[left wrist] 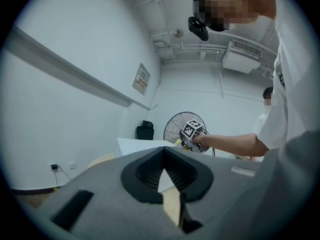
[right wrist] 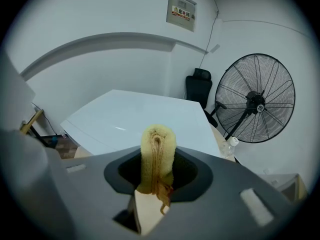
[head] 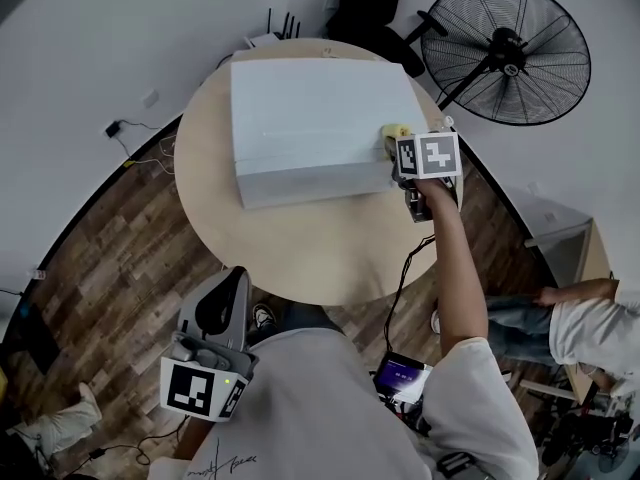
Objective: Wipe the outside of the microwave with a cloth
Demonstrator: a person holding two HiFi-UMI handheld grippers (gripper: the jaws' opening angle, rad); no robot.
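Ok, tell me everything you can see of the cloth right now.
The cloth is yellow, thick and looks like towelling. It is folded into a narrow upright wad with a rounded top and a darker, frayed end hanging below. The right gripper has its jaws shut on it, and the wad sticks out past them. From the head view it sits at the right front corner of the white microwave; contact can't be confirmed.

The cloth's (right wrist: 158, 151) lower end is hidden within the right tongs (right wrist: 157, 181) — print on the sign (right wrist: 181, 11) cannot be read.
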